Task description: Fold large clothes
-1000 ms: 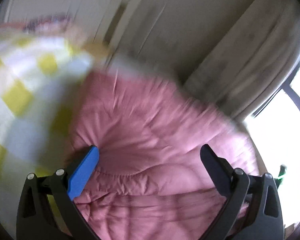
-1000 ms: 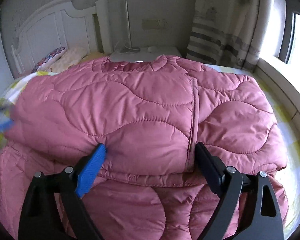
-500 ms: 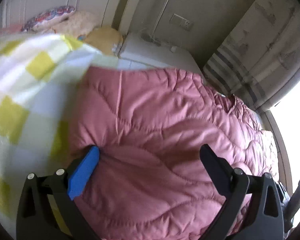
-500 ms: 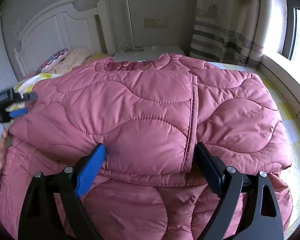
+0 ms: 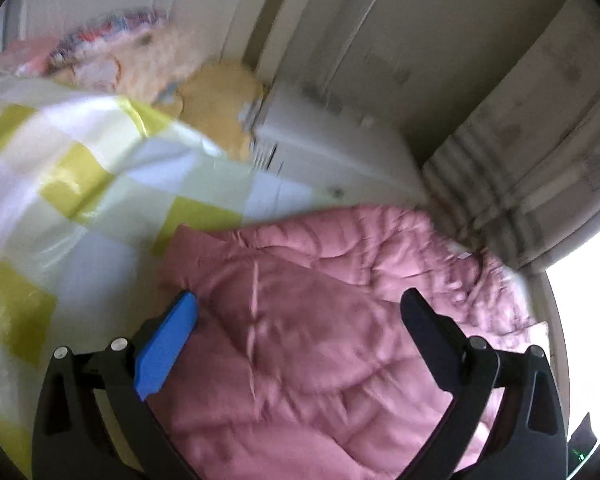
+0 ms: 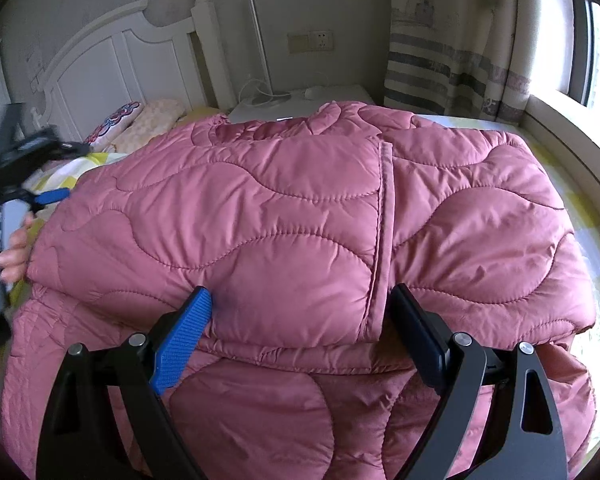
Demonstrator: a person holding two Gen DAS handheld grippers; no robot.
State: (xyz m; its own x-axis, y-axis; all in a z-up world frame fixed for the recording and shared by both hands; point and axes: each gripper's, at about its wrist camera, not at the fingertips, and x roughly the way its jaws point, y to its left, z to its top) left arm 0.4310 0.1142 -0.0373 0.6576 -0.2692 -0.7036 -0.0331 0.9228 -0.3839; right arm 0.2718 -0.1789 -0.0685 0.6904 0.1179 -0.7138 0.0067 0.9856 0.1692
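The right gripper (image 6: 300,312) is spread wide with nothing pinched; its fingers stand over the near folded edge of the pink jacket (image 6: 284,216), the blue pad on one side and the dark pad just beside the placket seam on the other. Whether the tips touch the cloth cannot be told. The left gripper (image 5: 300,312) is also spread and empty, above the jacket's far-left part, in a blurred view; from the right wrist view it shows as a small dark frame (image 6: 40,184) off the jacket's left edge, with a hand (image 6: 14,254) on its handle beside that edge. The jacket lies folded on the bed, upper layer doubled over the lower, its fold edge running across in front of the right gripper. Checked bedding (image 5: 80,184) lies bare to the left of the jacket and in a narrow strip on the right, near the window ledge (image 6: 572,148). Beyond the collar stand a white nightstand (image 6: 300,98), the headboard (image 6: 112,60) and a striped curtain (image 6: 452,68).
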